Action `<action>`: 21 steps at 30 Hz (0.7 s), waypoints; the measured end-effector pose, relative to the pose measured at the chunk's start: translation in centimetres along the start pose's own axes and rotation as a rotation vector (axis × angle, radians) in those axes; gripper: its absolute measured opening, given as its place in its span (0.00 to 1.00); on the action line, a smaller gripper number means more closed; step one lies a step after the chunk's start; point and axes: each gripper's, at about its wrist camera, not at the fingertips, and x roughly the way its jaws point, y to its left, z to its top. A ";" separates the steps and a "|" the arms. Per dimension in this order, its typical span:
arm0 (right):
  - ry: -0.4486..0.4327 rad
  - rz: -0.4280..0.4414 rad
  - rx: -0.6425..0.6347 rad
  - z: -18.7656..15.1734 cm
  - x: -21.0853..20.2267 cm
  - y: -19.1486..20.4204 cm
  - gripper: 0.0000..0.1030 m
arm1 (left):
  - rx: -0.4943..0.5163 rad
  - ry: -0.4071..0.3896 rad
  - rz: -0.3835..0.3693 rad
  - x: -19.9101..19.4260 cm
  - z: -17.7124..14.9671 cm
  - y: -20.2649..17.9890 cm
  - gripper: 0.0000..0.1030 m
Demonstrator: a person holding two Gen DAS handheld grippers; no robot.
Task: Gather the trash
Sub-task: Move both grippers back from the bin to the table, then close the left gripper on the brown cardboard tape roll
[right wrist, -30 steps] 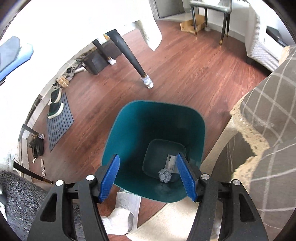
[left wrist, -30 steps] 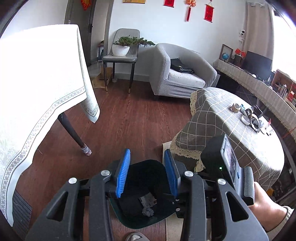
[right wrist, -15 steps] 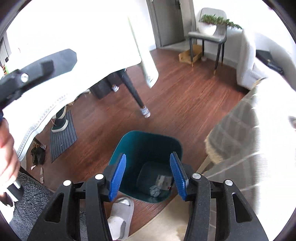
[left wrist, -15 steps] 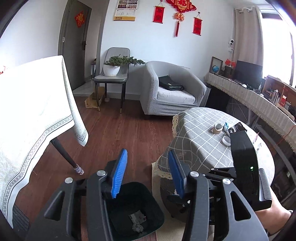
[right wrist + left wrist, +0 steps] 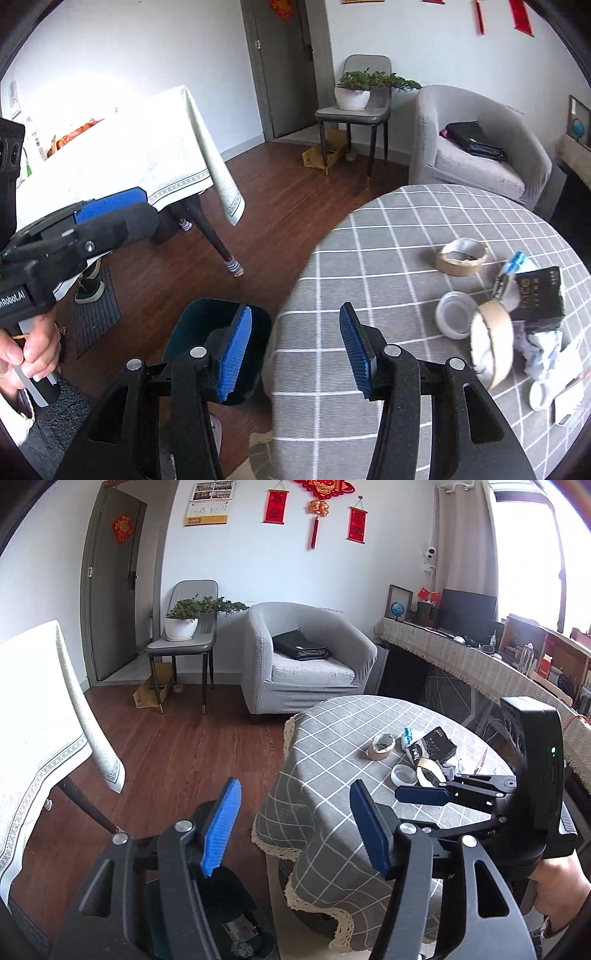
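Grey checked cloth covers the round table (image 5: 388, 236), and its lacy edge hangs down the near side. The trash sits in a bunch toward the far right side of the table top: a brown tape roll (image 5: 460, 256), a white lid (image 5: 455, 314), a second tape roll (image 5: 493, 343) standing on its edge, a black box (image 5: 541, 295) with gold writing too small to read, and crumpled paper (image 5: 541, 354). The near part of the table top is bare.

On the floor just beside the table's near edge stands the dark green bin (image 5: 236, 915). Crumpled paper and a scrap lie at its bottom.

The left gripper (image 5: 295, 834) has nothing between its blue pads, and its jaws are opening. It hangs over the gap between the bin and the table edge. The right gripper (image 5: 295, 350) is also apart and holds nothing. It hangs over the table's near edge, well short of the trash.

Brown wood floor lies open between the round table, the white-clothed table (image 5: 40, 738) on the left and the grey armchair (image 5: 306, 664) at the back. A chair with a potted plant (image 5: 184, 620) stands by the door.

On the side of the left gripper, white letters read "nRobot.AI"; the start of the word is cut off. Red hangings on the wall have gold marks that cannot be read.
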 end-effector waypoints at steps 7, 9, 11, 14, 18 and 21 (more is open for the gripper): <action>-0.022 -0.079 0.047 -1.9 -3.1 -5.7 0.49 | 0.029 0.027 -0.046 3.0 0.2 -4.6 0.66; -0.030 -0.093 0.069 -2.5 -3.9 -7.3 0.49 | 0.035 0.034 -0.055 3.9 0.3 -5.7 0.67; -0.039 -0.109 0.088 -3.1 -5.1 -8.9 0.49 | 0.034 0.044 -0.070 4.7 0.2 -6.7 0.67; -0.049 -0.145 0.108 -4.0 -6.5 -10.7 0.52 | 0.033 0.058 -0.096 5.9 0.2 -8.5 0.68; -0.055 -0.177 0.132 -5.6 -8.0 -13.0 0.57 | 0.038 0.082 -0.124 7.5 0.0 -11.1 0.69; -0.060 -0.193 0.148 -6.8 -9.2 -14.3 0.59 | 0.052 0.098 -0.131 8.7 -0.3 -13.0 0.70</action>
